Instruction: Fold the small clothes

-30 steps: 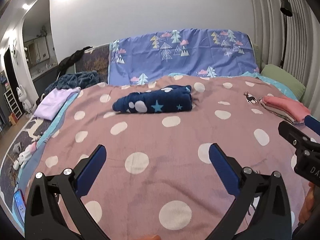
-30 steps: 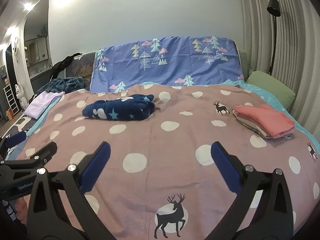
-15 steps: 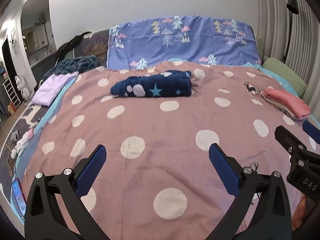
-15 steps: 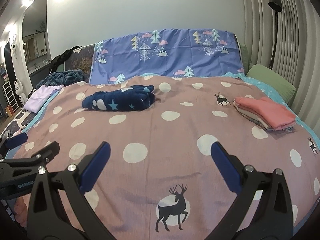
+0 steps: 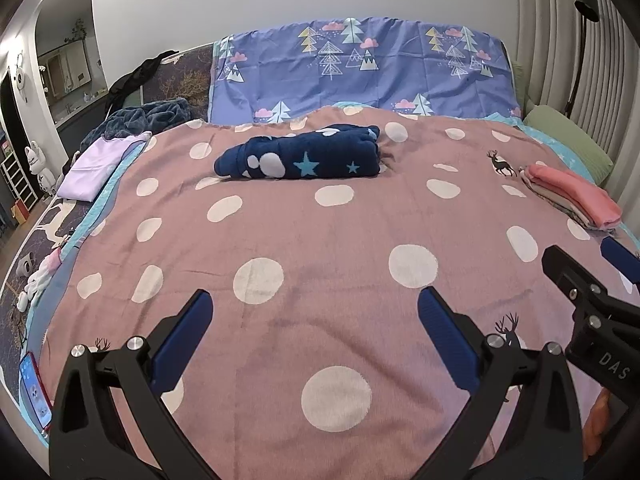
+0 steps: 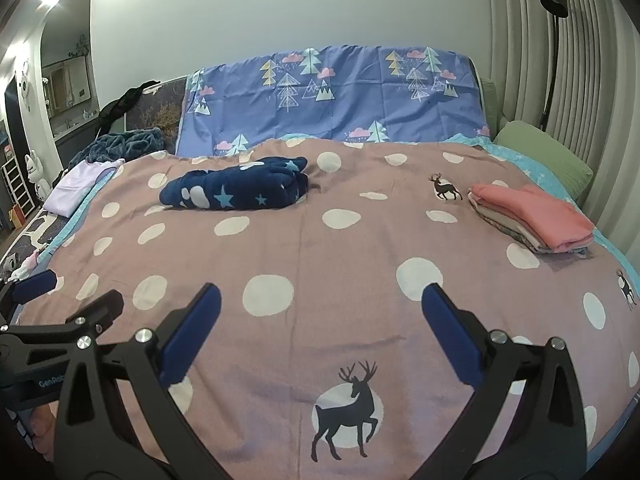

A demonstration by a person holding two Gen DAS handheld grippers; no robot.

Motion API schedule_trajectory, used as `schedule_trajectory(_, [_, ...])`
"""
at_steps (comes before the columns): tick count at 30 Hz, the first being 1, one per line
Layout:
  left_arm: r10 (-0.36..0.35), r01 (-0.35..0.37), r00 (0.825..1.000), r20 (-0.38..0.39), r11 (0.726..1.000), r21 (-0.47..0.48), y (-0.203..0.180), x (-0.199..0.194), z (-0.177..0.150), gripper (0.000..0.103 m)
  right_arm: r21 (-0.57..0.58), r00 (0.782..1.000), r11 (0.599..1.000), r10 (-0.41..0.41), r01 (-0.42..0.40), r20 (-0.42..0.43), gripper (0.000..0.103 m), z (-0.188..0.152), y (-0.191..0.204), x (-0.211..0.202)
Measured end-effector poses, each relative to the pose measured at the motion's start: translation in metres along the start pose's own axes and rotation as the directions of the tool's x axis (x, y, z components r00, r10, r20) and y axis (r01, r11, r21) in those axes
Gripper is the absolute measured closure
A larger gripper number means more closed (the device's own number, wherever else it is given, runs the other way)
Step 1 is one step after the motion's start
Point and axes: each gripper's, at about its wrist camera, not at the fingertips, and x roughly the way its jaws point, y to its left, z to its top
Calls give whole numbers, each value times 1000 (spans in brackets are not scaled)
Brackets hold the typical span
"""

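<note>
A bundled navy garment with stars and white spots (image 5: 300, 158) lies toward the far side of the pink polka-dot bedspread (image 5: 320, 264); it also shows in the right wrist view (image 6: 238, 194). A stack of folded clothes with a pink top piece (image 6: 532, 218) sits at the right, also in the left wrist view (image 5: 572, 196). My left gripper (image 5: 314, 322) is open and empty above the near part of the bed. My right gripper (image 6: 320, 316) is open and empty beside it, and shows at the right edge of the left wrist view (image 5: 592, 280).
A purple tree-print cover (image 5: 360, 68) stands across the headboard. A green pillow (image 6: 544, 152) lies far right. A lilac garment (image 5: 96, 164) and a dark blanket (image 5: 148, 116) lie at the far left. A phone (image 5: 36, 394) lies at the near left bed edge. A floor lamp (image 6: 554, 40) stands at the right.
Both views have tilted and pulled back slightly, so the bed and clothes sit lower and farther. Both grippers stay open and empty. The clothes have not moved.
</note>
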Motion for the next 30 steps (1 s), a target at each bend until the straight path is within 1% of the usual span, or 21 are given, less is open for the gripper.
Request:
schedule_trajectory(4, [7, -7, 1000, -4, 1000, -5, 1, 1, 1, 1, -5, 1000, 1000, 0, 0, -9, 2, -1, 1, 4])
schedule_trajectory(8, [21, -22, 999, -30, 1000, -12, 2, 5, 3, 1, -9, 1000, 1000, 3, -3, -25, 2, -2, 1, 9])
schedule_trajectory(14, [12, -13, 998, -67, 1000, -17, 2, 13, 0, 1, -26, 999, 1000, 4, -5, -38, 2, -2, 5, 13])
schedule_trajectory(30, [8, -10, 997, -81, 1000, -23, 0, 19, -3, 1, -38, 997, 999, -3, 0, -71, 2, -4, 9, 23])
